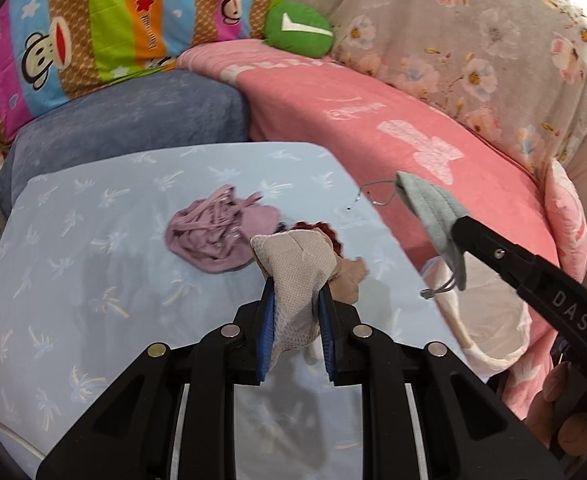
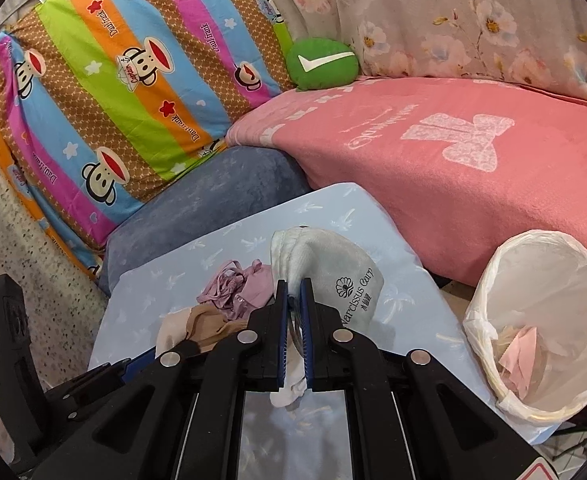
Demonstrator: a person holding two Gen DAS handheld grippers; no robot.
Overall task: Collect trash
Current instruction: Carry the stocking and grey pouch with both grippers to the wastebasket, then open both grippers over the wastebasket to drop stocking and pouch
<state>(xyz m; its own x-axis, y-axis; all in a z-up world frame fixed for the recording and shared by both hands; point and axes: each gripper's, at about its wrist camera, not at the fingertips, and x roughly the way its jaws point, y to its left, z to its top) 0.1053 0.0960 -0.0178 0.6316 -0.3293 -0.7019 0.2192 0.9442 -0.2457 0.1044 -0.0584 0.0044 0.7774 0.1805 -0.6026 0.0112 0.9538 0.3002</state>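
My left gripper (image 1: 295, 280) is shut on a beige mesh cloth piece (image 1: 299, 264) and holds it above the light blue cushion (image 1: 93, 280). My right gripper (image 2: 293, 286) is shut on a grey-green drawstring pouch (image 2: 333, 268) printed "Narcissus Carp"; in the left wrist view the pouch (image 1: 433, 212) hangs at the cushion's right edge, above the bin. A crumpled mauve cloth (image 1: 213, 236) lies on the cushion, with a dark red item (image 1: 325, 232) and a tan scrap (image 1: 349, 280) behind the left fingers. A bin lined with a white bag (image 2: 541, 320) stands to the right and holds pink and tan scraps.
A pink blanket (image 1: 373, 120) covers the sofa behind the cushion. A blue-grey cushion (image 1: 133, 120), a striped monkey-print pillow (image 2: 113, 100), a green round plush (image 1: 299, 28) and a floral cover (image 1: 473, 40) lie beyond. Speckled floor (image 2: 33, 240) is at the left.
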